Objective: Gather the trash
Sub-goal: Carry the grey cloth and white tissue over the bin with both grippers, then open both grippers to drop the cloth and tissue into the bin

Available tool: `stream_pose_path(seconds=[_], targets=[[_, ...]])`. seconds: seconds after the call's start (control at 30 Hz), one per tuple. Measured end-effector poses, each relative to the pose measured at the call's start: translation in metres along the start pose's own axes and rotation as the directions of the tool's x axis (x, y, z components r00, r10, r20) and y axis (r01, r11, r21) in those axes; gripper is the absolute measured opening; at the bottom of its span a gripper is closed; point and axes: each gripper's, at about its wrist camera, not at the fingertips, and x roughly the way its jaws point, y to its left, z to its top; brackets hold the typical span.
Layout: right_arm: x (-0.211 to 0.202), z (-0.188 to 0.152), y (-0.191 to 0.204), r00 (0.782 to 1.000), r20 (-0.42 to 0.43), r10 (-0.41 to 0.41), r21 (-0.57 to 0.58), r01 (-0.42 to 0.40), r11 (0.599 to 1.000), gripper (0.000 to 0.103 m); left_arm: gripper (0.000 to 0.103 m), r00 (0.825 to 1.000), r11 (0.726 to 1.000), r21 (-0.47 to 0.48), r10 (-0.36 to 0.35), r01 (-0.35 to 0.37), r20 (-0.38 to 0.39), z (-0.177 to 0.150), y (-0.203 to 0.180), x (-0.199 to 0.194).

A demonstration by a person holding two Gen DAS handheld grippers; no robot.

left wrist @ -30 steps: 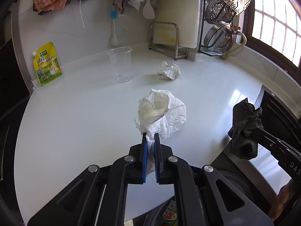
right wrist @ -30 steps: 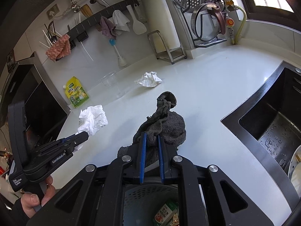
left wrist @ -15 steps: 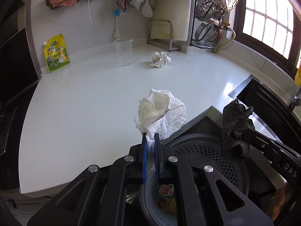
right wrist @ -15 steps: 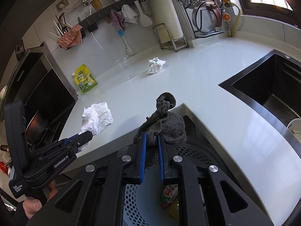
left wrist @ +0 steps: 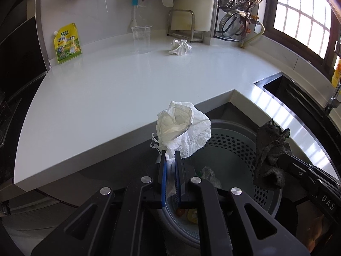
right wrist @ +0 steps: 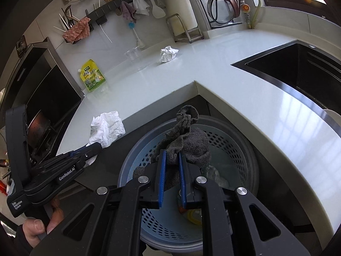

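Two hand-held grippers, tissue (left wrist: 183, 128) pinched, rag (right wrist: 187, 143) pinched

Crumpled white tissue paper (left wrist: 183, 128), rough grey cloth (right wrist: 187, 143), perforated plastic bin (right wrist: 240, 149), glossy smooth countertop (left wrist: 119, 89).

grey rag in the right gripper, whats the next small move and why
Probably open the right gripper: the grey rag it pinches hangs directly over the perforated bin, so it should drop in. The left gripper holds its white tissue nearer the bin's rim.
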Motion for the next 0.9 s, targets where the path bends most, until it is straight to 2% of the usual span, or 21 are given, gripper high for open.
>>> stream_pose_path(seconds=[0.3, 0.9], targets=[[-0.002, -0.025, -0.003, 0.999, -0.034, -0.022, -0.013, 0.021, 1.000, 0.012, 0.007, 0.998, 0.999, 0.034, 0.004, -0.002, -0.056, -0.022, -0.014, 0.010], [0.011, -0.041, -0.013, 0.996, -0.081, -0.042, -0.012, 0.042, 0.999, 0.012, 0.007, 0.992, 0.998, 0.054, -0.006, 0.014, -0.130, -0.039, -0.024, 0.026]])
